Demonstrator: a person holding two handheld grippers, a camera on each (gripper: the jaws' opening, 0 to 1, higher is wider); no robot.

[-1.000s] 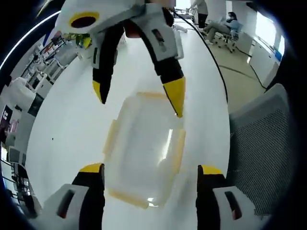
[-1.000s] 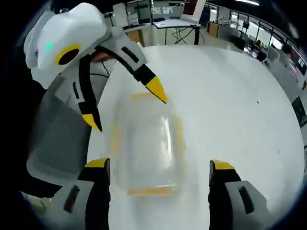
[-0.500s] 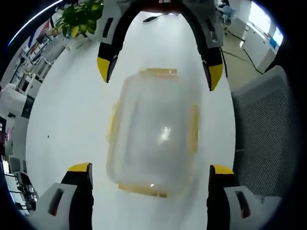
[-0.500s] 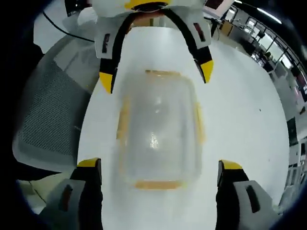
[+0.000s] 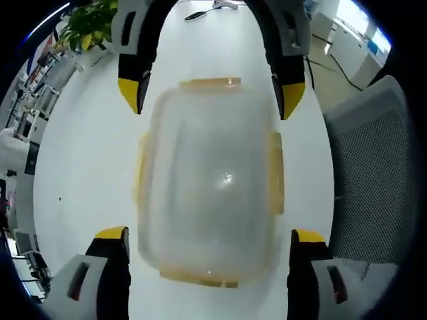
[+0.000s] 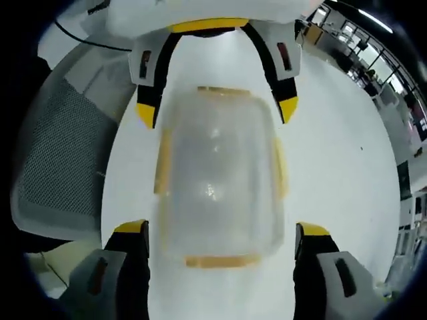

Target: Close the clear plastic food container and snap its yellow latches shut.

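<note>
This looks like a big office. A long white table fills the middle. A grey mesh chair stands beside it. A green plant sits far back, with more desks and screens behind.

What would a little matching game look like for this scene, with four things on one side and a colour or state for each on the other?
Things:
1. food container
2. latches
3. table
4. mesh chair back

Descriptions:
A. yellow, along the container's edges
B. white and glossy
C. clear plastic, lying between both open grippers
D. grey, beside the table

Pairs: 1-C, 2-A, 3-B, 4-D

The left gripper and the right gripper face each other from opposite ends of the container, jaws spread wider than it.
</note>
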